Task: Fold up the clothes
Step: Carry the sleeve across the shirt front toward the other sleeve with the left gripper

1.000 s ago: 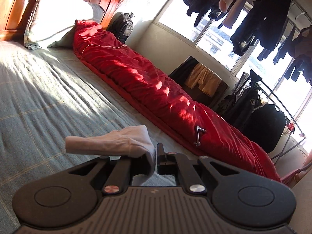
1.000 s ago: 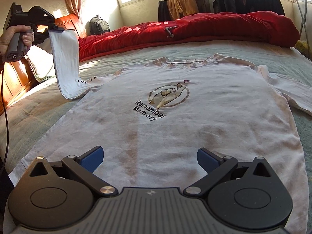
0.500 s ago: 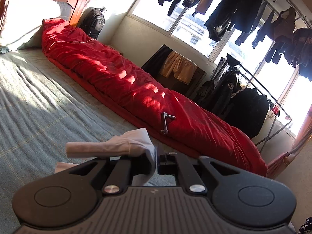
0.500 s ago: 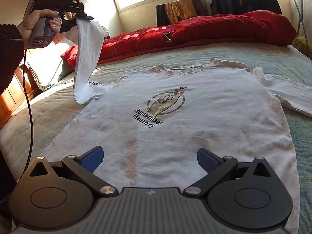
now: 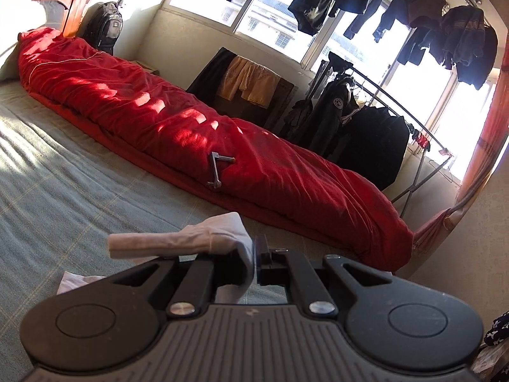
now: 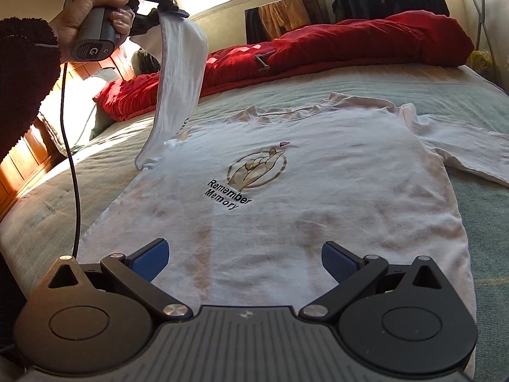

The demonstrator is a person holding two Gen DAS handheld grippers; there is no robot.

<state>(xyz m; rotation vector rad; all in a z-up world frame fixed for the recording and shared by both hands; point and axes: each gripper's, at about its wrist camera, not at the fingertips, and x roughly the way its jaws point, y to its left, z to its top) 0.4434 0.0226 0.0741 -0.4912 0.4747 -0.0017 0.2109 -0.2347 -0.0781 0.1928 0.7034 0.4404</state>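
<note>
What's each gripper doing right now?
Left gripper: closed on the T-shirt sleeve, lifted off the bed.
Right gripper: open, empty, above the T-shirt hem.

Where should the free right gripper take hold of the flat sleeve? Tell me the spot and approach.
Pinch the outer cuff of the right sleeve from the bed's right side. It lies flat and spread on the bedspread, so the open right gripper must slide one finger under that free hem.

L wrist cam raised, facing window wall; R wrist cam low, close over bed (image 6: 350,95); shared: red quilt (image 5: 197,133).
</note>
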